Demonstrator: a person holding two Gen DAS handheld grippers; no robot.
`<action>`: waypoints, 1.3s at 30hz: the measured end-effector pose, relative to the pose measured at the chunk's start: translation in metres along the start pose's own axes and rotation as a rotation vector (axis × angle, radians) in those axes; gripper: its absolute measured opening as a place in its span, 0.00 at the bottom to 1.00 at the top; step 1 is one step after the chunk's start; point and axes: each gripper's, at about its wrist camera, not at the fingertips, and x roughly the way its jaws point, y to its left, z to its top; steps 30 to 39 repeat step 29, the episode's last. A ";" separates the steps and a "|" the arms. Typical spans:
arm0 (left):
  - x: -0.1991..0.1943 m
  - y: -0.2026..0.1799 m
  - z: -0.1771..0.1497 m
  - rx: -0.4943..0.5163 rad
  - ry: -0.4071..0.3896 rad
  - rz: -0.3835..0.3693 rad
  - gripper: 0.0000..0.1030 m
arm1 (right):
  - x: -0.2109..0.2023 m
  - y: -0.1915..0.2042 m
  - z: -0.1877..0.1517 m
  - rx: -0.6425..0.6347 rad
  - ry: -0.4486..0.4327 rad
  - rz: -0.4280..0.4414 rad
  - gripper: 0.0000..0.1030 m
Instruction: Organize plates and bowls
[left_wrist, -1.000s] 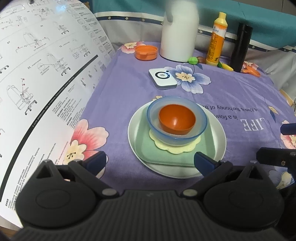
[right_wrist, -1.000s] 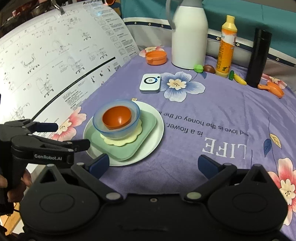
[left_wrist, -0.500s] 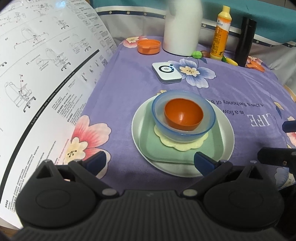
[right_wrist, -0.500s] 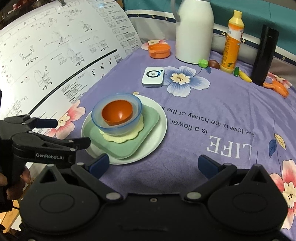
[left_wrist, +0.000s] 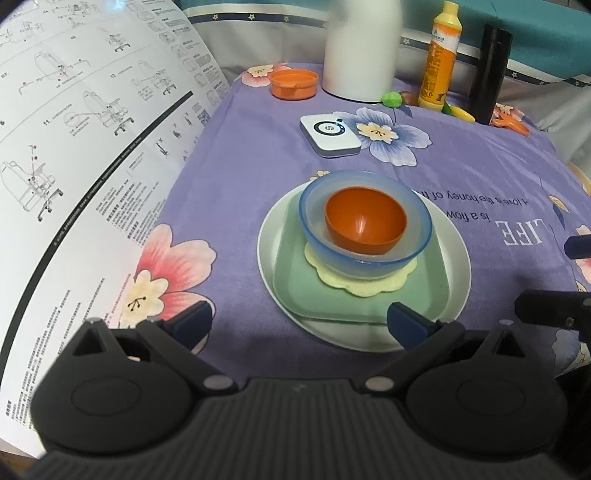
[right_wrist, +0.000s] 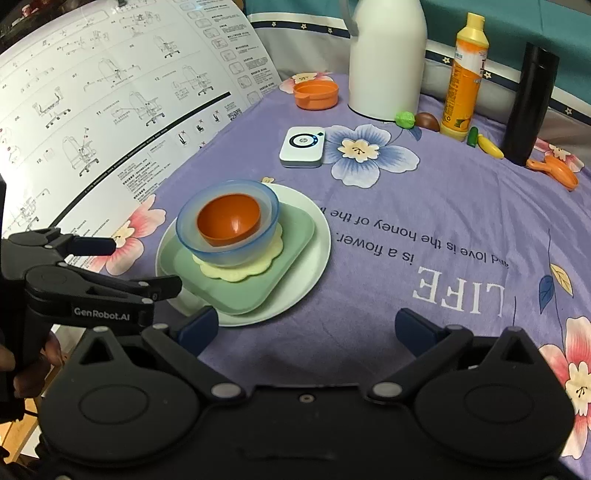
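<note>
While hanging over the near edge of the purple flower-printed bench (left_wrist: 258, 155), just right of the large white printed instruction sheet (left_wrist: 74, 147), holding the black two-finger left gripper (left_wrist: 299, 321) released, jaws standing wide with nothing between them. Hanging further right over bare cloth, the black two-finger right gripper (right_wrist: 304, 326), likewise released and empty.

Judging the step: stacking looking finished or nearly so, with only the small orange lipped dish (left_wrist: 293, 85) at the far edge possibly belonging to the job. Next move calling either for drawing both grippers clear without nudging the stack, or for reaching well past it to that dish while clearing the bowl rims.

Sitting mid-bench, just beyond the left fingertips: round white plate (left_wrist: 456, 254), bearing pale green rounded-square plastic plate (left_wrist: 295, 280), bearing pale yellow scalloped mat (left_wrist: 369, 290), bearing translucent blue plastic bowl (left_wrist: 314, 225), cupping small orange plastic bowl (left_wrist: 365, 221). Facing mouth-up and lying level, all of it. Showing no long axis, being round, save the green plate, looking nearly square and presenting one flat side towards the left gripper.
</note>
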 end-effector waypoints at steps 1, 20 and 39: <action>0.000 0.000 0.000 0.002 -0.001 0.004 1.00 | 0.000 0.000 0.000 0.000 0.000 -0.001 1.00; -0.009 -0.002 -0.002 0.026 -0.014 0.013 1.00 | -0.008 0.002 -0.001 -0.014 -0.023 -0.005 1.00; -0.015 -0.002 -0.004 0.031 -0.017 0.023 1.00 | -0.013 0.006 -0.002 -0.028 -0.027 -0.012 1.00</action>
